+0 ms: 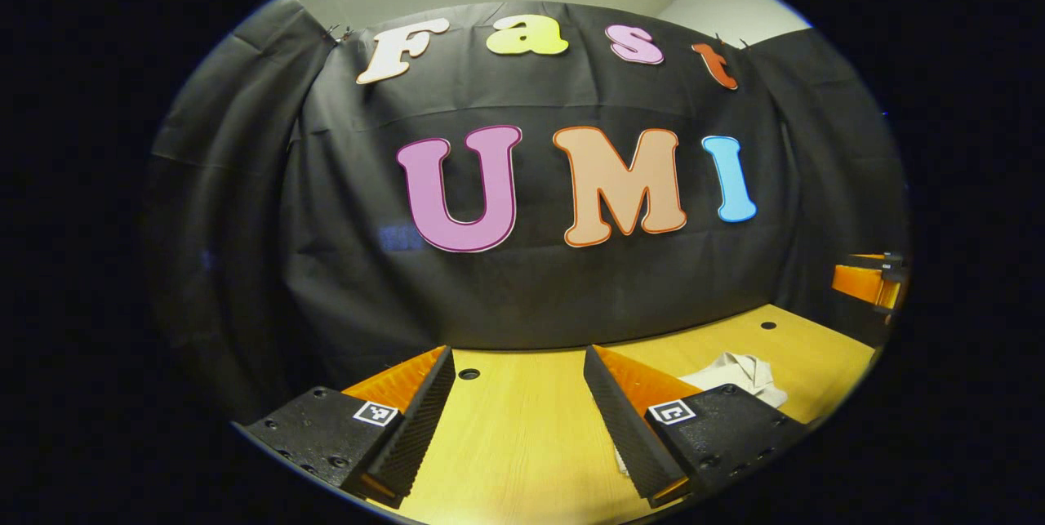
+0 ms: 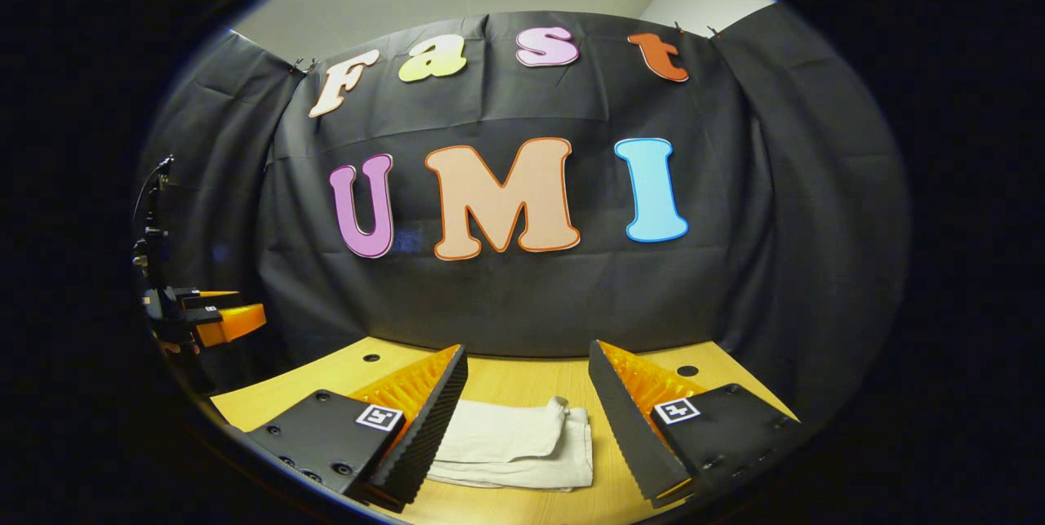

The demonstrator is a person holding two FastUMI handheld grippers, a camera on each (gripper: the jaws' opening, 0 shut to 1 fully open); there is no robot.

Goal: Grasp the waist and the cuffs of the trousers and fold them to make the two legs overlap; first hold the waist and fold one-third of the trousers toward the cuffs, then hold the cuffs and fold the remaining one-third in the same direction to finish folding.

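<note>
Wooden table (image 2: 506,382) bears folded trousers (image 2: 514,443); left gripper (image 1: 522,411), right gripper (image 2: 526,419) held wide open, empty, clear of cloth, folding judged finished.

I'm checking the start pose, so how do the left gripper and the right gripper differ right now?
The left gripper has bare wooden table between its fingers, with the trousers off to one side; the right gripper frames the trousers directly between its fingers. Both are open, above the table, holding nothing, and face the black cloth wall.

Black cloth wall (image 2: 522,296) behind wooden table (image 1: 522,435).
</note>
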